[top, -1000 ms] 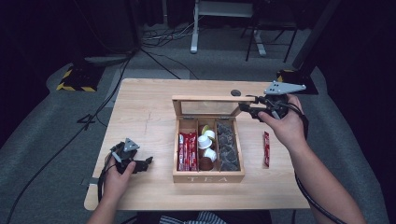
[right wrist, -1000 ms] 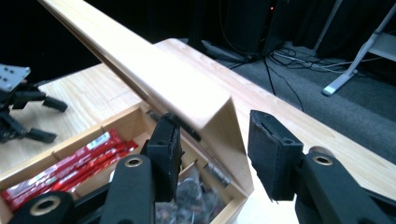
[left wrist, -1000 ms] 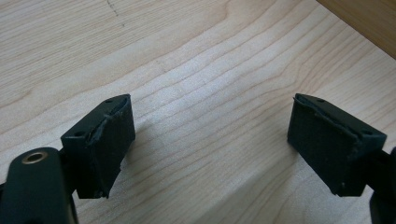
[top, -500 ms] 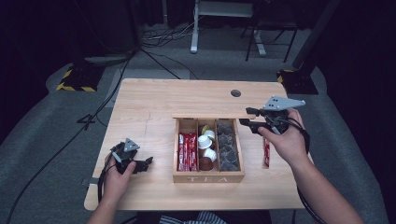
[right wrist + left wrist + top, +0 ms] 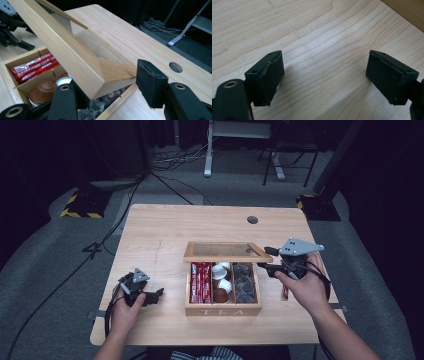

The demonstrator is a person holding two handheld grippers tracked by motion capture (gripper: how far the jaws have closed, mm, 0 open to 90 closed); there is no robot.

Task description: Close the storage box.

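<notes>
A wooden tea box (image 5: 223, 310) stands mid-table with red sachets (image 5: 201, 282), capsules (image 5: 220, 279) and dark packets (image 5: 244, 282) in its compartments. Its glass-paned lid (image 5: 225, 251) hangs half lowered over them. My right gripper (image 5: 268, 261) is at the lid's right front corner. In the right gripper view the lid (image 5: 62, 47) has that corner between the jaws of my right gripper (image 5: 107, 77), which have just been opening; one jaw is under it. My left gripper (image 5: 155, 295) rests on the table left of the box, and my left gripper (image 5: 324, 62) is open over bare wood.
A red sachet (image 5: 285, 292) lies on the table right of the box, partly under my right hand. A cable hole (image 5: 252, 219) sits at the back right of the table (image 5: 165, 235). Cables and a desk frame lie on the floor beyond.
The lid has swung down from nearly upright to a low tilt over the box. My right gripper came down and nearer with it. The left hand stayed put.
</notes>
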